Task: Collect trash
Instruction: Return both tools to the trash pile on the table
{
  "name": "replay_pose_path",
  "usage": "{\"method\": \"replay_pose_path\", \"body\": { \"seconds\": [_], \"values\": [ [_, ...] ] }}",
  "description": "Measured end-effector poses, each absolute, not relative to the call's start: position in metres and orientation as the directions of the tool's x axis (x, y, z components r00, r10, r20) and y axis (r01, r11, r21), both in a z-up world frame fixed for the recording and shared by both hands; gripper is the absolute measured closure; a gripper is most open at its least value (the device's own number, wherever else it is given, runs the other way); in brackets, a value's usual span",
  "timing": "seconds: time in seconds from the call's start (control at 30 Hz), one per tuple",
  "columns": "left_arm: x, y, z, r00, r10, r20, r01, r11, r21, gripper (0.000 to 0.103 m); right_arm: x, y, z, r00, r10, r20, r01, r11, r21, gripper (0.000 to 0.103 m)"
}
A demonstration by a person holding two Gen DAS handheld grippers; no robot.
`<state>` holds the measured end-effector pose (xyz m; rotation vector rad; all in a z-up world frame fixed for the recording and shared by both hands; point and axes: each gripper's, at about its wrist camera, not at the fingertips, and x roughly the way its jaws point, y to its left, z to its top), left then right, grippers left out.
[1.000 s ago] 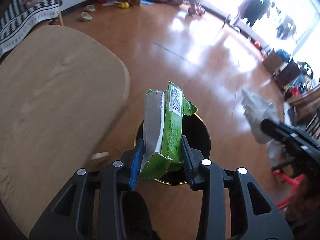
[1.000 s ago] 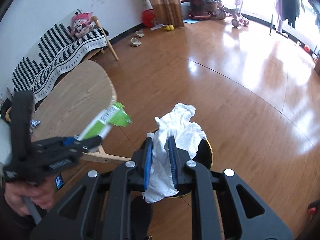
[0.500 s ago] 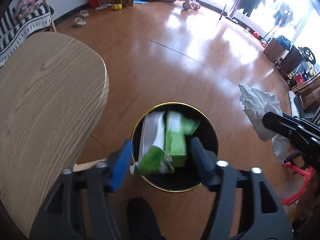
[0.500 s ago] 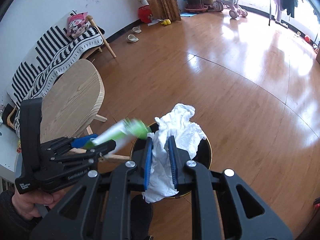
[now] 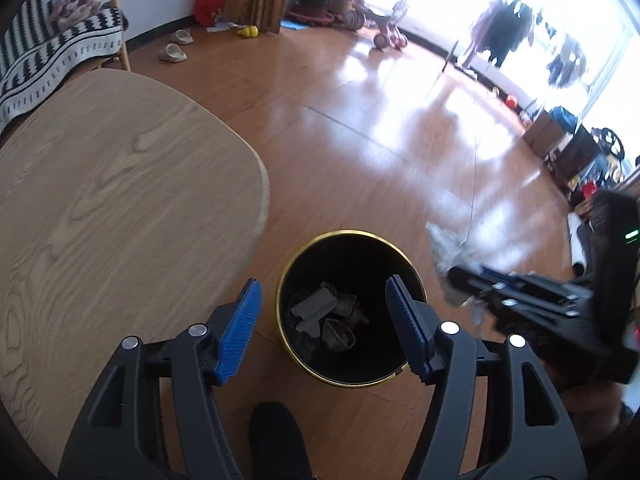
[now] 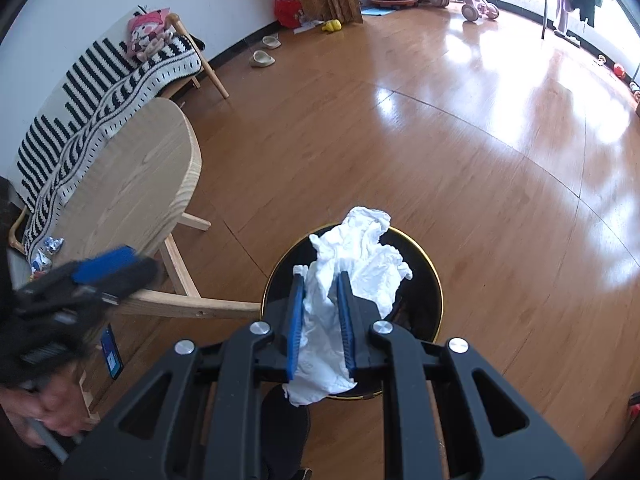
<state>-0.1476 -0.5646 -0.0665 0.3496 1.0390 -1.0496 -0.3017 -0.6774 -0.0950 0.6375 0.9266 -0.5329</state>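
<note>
The right hand-held gripper [image 6: 322,312] is clamped on a crumpled white tissue [image 6: 356,256] above the black bin [image 6: 434,280]. It looks soft, light and clingy, so it may need a shake to drop. The left hand-held gripper [image 5: 324,320] hangs apart and empty.

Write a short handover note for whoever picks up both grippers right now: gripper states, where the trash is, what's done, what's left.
Left gripper: open, empty, above the black bin; the green wrapper it held a second ago is gone from its jaws.
Right gripper: shut on the white tissue wad, held over the bin's opening.
Bin sits on the floor beside the wooden table; scraps lie at its bottom.
Left to do: open the right gripper to drop the tissue. A crumpled foil-like piece at the table's far edge may need collecting.
</note>
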Motion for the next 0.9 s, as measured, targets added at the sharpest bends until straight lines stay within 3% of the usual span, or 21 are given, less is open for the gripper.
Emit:
{"method": "replay_pose_path", "body": {
  "seconds": [0.03, 0.07, 0.13, 0.3, 0.53, 0.9],
  "values": [
    [-0.145, -0.559, -0.062, 0.111, -0.547, -0.830, 0.838, 0.500, -0.218, 0.038, -0.299, -0.678, -0.098, 0.489, -0.144, -0.860, 0.672, 0.692, 0.266, 0.074],
    [-0.141, -0.551, -0.056, 0.122, -0.552, -0.825, 0.838, 0.503, -0.213, 0.036, -0.297, -0.678, -0.098, 0.484, -0.149, -0.862, 0.679, 0.685, 0.263, 0.051],
    [-0.131, -0.534, -0.046, 0.151, -0.556, -0.817, 0.834, 0.516, -0.197, 0.032, -0.293, -0.676, -0.095, 0.492, -0.181, -0.852, 0.690, 0.677, 0.254, 0.029],
    [-0.089, -0.455, -0.018, 0.252, -0.551, -0.795, 0.791, 0.591, -0.159, 0.028, -0.263, -0.650, -0.080, 0.510, -0.172, -0.843, 0.656, 0.711, 0.252, 0.029],
    [-0.027, -0.311, -0.009, 0.397, -0.469, -0.789, 0.657, 0.745, -0.112, 0.024, -0.164, -0.552, -0.028, 0.587, -0.100, -0.803, 0.459, 0.859, 0.229, 0.029],
    [0.057, -0.054, -0.010, 0.600, -0.236, -0.764, 0.266, 0.960, -0.088, 0.023, 0.025, -0.308, 0.008, 0.600, 0.215, -0.770, 0.077, 0.943, 0.324, 0.027]
  ]
}}
